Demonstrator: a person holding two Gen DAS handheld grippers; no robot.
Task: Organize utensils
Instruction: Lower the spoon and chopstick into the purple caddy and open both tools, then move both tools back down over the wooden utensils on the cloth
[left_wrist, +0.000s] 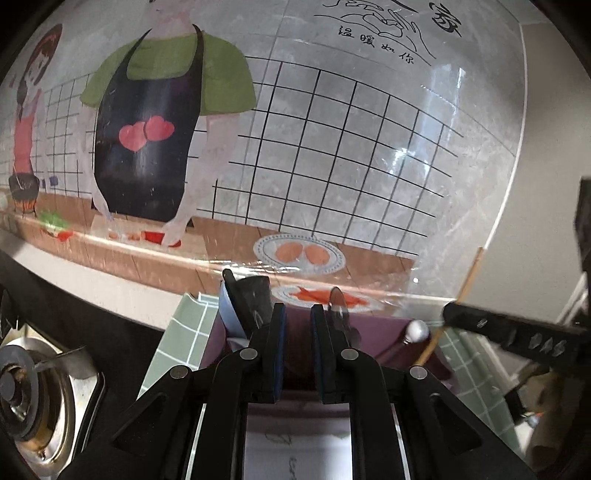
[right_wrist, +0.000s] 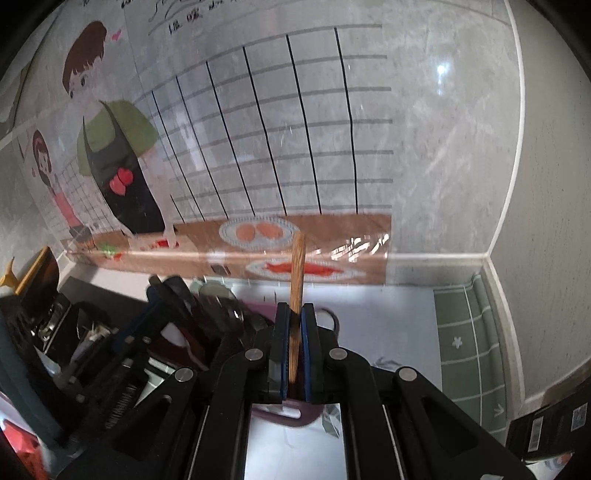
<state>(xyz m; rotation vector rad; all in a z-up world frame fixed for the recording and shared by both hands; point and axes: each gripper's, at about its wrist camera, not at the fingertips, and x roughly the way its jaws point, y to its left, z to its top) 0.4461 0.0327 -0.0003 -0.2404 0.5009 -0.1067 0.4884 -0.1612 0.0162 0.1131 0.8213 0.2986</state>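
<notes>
My right gripper (right_wrist: 295, 314) is shut on a wooden utensil handle (right_wrist: 297, 273) that stands nearly upright between the blue pads. In the left wrist view the same wooden stick (left_wrist: 466, 288) rises beside my right gripper (left_wrist: 448, 314). My left gripper (left_wrist: 298, 314) has a small gap between its pads and holds nothing I can see. It hovers over a dark purple utensil holder (left_wrist: 376, 332) with a black spatula (left_wrist: 251, 299), a metal utensil (left_wrist: 338, 302) and a white-knobbed utensil (left_wrist: 417, 330) in it. The purple holder (right_wrist: 291, 415) also shows below my right gripper.
A gas stove burner (left_wrist: 22, 387) lies at the left. A green tiled mat (right_wrist: 472, 347) covers the counter near the right corner. The cartoon wall sticker (left_wrist: 147, 129) backs the counter. Black kitchen clutter (right_wrist: 74, 332) stands at the left in the right wrist view.
</notes>
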